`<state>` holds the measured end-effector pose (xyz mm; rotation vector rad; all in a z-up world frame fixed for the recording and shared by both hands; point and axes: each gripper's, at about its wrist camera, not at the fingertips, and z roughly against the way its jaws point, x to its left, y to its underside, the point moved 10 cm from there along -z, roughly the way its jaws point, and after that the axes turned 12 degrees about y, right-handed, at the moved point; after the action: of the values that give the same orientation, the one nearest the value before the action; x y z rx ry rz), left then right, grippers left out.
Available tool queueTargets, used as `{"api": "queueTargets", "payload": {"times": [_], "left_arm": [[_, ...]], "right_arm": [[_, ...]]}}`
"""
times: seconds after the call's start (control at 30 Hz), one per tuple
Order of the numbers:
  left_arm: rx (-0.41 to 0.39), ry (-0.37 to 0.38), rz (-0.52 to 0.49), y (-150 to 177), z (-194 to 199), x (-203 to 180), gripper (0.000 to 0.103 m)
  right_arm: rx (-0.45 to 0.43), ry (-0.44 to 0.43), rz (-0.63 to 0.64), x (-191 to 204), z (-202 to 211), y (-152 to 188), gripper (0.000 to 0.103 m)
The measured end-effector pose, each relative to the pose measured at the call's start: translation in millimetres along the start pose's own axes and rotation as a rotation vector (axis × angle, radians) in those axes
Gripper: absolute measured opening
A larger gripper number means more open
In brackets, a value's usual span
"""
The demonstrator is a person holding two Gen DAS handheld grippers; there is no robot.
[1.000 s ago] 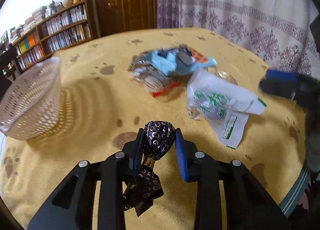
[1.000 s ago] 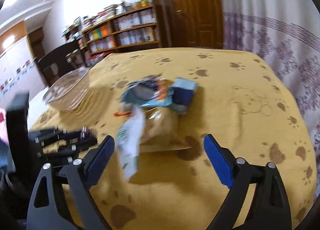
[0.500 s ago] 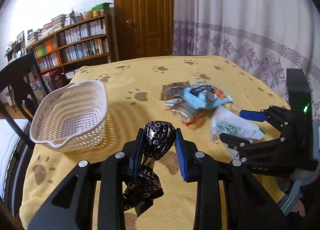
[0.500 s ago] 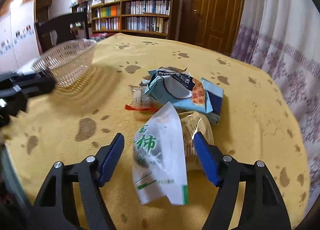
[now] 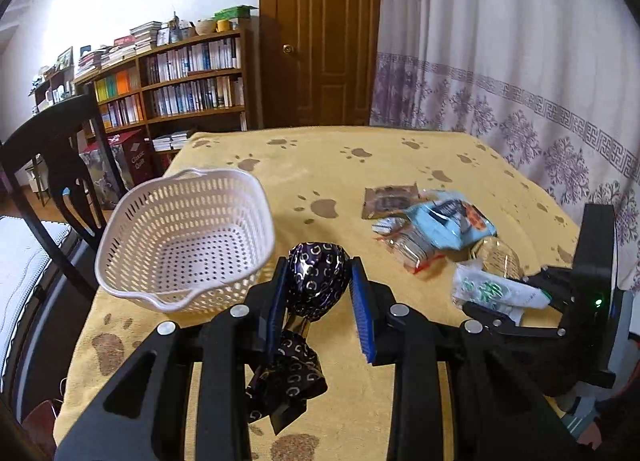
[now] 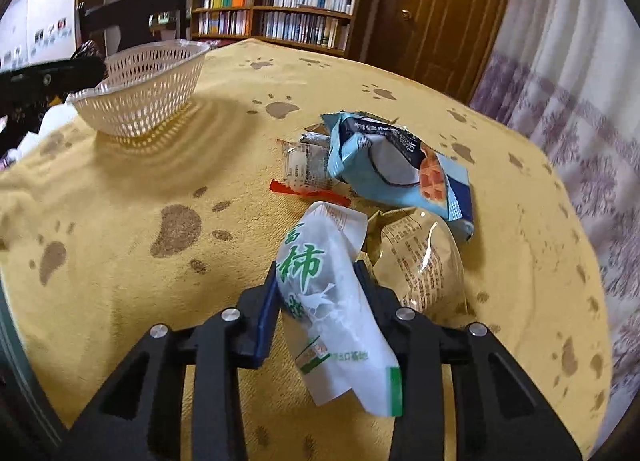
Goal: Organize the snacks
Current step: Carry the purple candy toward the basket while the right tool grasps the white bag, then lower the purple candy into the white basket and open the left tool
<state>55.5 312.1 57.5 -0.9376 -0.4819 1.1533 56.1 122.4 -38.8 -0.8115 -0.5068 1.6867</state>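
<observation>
A: Yellow paw-print tablecloth (image 6: 120, 189); anything new?
B: The right gripper (image 6: 316, 293), open a moment ago, now pinches the white packet (image 6: 320, 285), frame centre.
A: And the left gripper (image 5: 318, 285)?
B: Still clamping the foil candy (image 5: 316, 281) beside the basket (image 5: 132, 221), centre-left; both await dropping in.

Left wrist view: looks forward along the left gripper (image 5: 318, 293) fingers, low over the near table edge, basket (image 5: 188, 245) close beyond the left finger.
Right wrist view: looks along the right gripper (image 6: 316, 301) fingers, close above the tablecloth (image 6: 120, 189).
Shared: basket (image 6: 140, 89), blue snack bag (image 5: 448, 225) (image 6: 396, 165), bookshelf (image 5: 188, 81) (image 6: 288, 17), door (image 5: 320, 33) (image 6: 444, 9).
</observation>
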Motion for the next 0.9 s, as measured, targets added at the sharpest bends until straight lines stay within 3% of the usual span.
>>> {"api": "queueTargets", "payload": {"times": [0.27, 0.53, 0.83, 0.87, 0.9], "left_arm": [[-0.049, -0.052, 0.044, -16.0, 17.0, 27.5, 0.031], [-0.093, -0.135, 0.119, -28.7, 32.0, 77.6, 0.031], [-0.105, -0.154, 0.151, -44.3, 18.4, 109.0, 0.031], [-0.108, -0.157, 0.158, -45.5, 16.3, 113.0, 0.033], [-0.111, -0.158, 0.172, -46.9, 14.2, 118.0, 0.040]], "right_arm": [[-0.009, -0.134, -0.187, -12.4, 27.3, -10.5, 0.036], [-0.041, -0.177, -0.200, -2.7, 45.8, -21.5, 0.036], [-0.043, -0.191, -0.184, 11.8, 50.5, -28.7, 0.035], [-0.041, -0.190, -0.184, 12.1, 49.8, -28.9, 0.035], [-0.039, -0.191, -0.182, 13.6, 49.0, -29.9, 0.035]]}}
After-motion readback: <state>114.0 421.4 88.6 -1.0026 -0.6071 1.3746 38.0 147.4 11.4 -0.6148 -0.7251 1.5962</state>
